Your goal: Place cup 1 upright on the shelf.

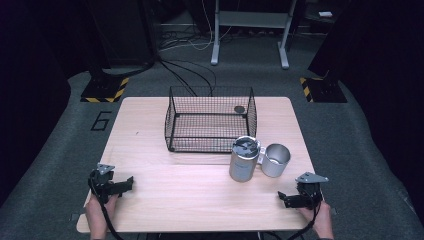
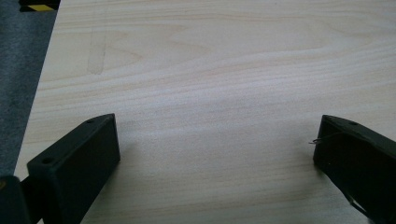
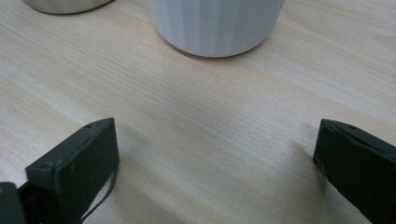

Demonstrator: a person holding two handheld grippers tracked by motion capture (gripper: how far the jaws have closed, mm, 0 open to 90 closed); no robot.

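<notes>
While both hand-held grippers rest at the near corners of the worktop (image 1: 150, 115), nothing looks begun. The left hand-held gripper (image 1: 127, 182) stands with jaws wide apart over bare wood, holding nothing; the right hand-held gripper (image 1: 282, 198) is likewise spread and empty, pointing toward the cup (image 1: 276, 160), which is nearest to it. Just left of the cup, close enough that contact cannot be ruled out, stands a taller flask (image 1: 244, 159) with a dark lid. Behind both sits a wire basket (image 1: 210, 120), apparently empty apart from a small dark disc (image 1: 239, 109) seen at its far right corner. I judge any grasp or placing is yet to come. Pale wood grain covers the worktop; around it lie grey carpet, cables, hazard-striped bases and a dark room.
</notes>
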